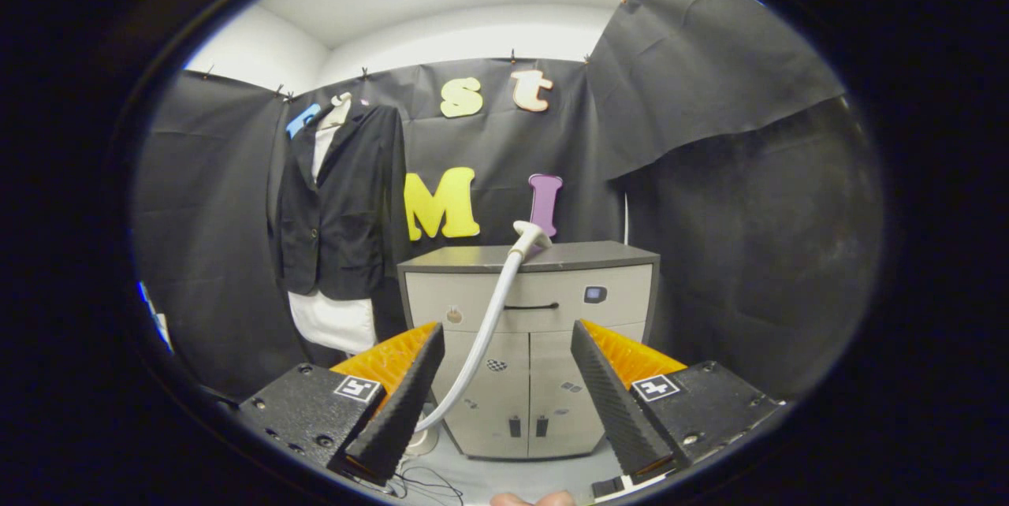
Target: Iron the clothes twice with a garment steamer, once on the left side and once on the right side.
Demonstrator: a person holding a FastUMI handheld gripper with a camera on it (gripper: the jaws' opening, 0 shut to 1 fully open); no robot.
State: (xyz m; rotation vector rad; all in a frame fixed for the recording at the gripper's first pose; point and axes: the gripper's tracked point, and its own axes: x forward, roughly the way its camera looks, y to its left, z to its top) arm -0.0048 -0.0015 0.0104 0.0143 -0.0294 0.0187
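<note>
A black jacket over a white shirt (340, 206) hangs on a hanger against the booth wall, beyond my fingers and to the left of a cabinet. The garment steamer's white head (530, 235) rests on the cabinet top, and its white hose (482, 332) curves down the cabinet front toward the floor. My gripper (507, 342) stands open, well short of the cabinet. Its two orange-and-black fingers (400, 392) are spread wide with only air between them. The hose appears in the gap, far beyond the fingertips.
The grey cabinet (599, 256) with a drawer and two doors stands ahead against the wall. Thin black cables (426, 482) lie on the pale floor below the fingers. Black cloth walls close in on the left and right.
</note>
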